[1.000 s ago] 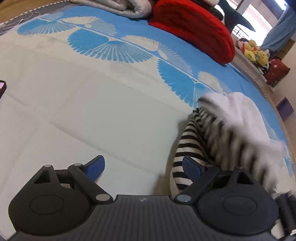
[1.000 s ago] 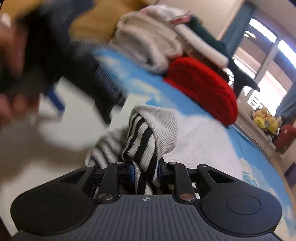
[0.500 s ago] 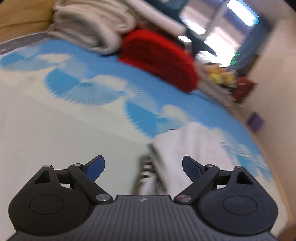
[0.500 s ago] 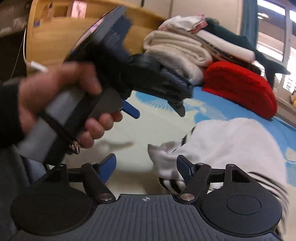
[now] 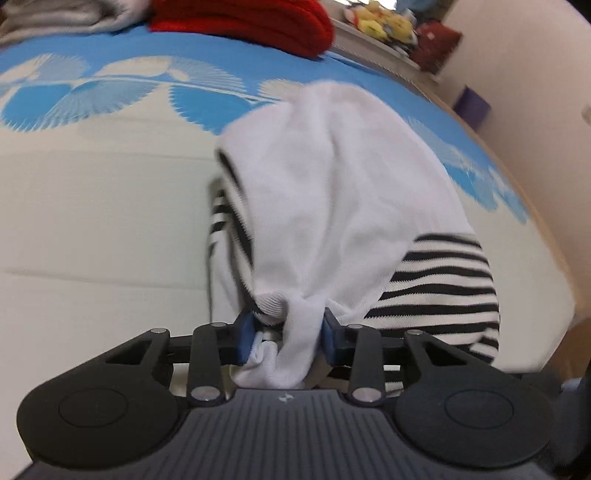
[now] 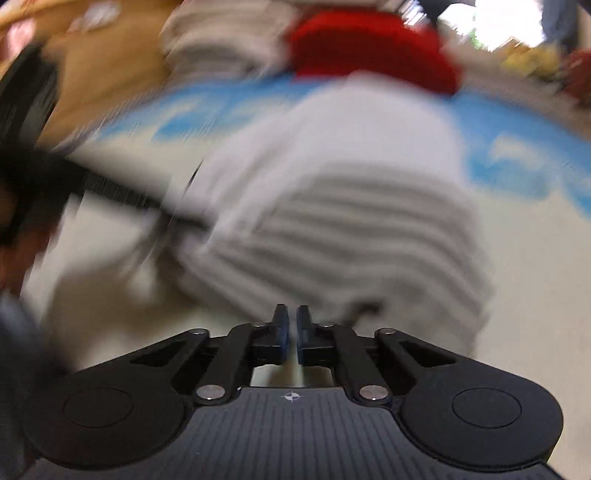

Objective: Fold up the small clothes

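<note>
Your left tongs [image 5: 286,338] are clamped on a bunched white fold of the striped garment [image 5: 332,206], the blue pads [image 5: 245,338] pinching the cloth on both sides, and the fabric drapes away from them over the bed [image 5: 92,229]. White side up on top, black-and-white stripes showing at the right and along the left edge underneath. The garment lies toward the right edge of the bed, on the cream part of the cover, with the blue fan print behind it. Your right tongs [image 6: 291,334] are drawn together with only a thin slit between the pads and nothing between them, sitting just short of the garment's striped near edge [image 6: 332,236]; that view is badly smeared. At the far edge of the bed sit a red cushion [image 5: 243,16] and folded grey blankets [image 5: 62,16].
</note>
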`<action>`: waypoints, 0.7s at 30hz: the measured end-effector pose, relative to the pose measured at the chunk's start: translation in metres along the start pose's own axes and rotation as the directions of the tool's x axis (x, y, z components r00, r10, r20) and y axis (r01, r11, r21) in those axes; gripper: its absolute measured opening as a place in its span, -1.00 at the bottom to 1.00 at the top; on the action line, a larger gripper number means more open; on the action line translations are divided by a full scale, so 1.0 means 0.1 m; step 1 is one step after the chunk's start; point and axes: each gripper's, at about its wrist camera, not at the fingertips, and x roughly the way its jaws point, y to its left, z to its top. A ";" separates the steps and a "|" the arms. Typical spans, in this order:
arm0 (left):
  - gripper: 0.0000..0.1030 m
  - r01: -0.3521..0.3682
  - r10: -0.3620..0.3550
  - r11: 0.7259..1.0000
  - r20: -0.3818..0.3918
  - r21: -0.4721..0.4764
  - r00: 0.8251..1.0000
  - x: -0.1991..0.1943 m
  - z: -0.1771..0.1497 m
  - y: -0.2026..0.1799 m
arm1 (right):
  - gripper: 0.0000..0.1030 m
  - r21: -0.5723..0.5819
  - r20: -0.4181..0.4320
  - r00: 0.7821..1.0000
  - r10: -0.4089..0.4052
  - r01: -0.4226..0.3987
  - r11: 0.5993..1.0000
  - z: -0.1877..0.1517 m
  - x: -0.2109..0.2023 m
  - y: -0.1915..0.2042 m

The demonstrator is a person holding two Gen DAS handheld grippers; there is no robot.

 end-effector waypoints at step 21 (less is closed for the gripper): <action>0.78 0.056 -0.035 0.971 0.090 -0.231 0.995 -0.57 -0.20 0.28 | 0.59 0.137 0.232 0.973 0.006 -0.039 0.990 0.57 -0.83 -0.91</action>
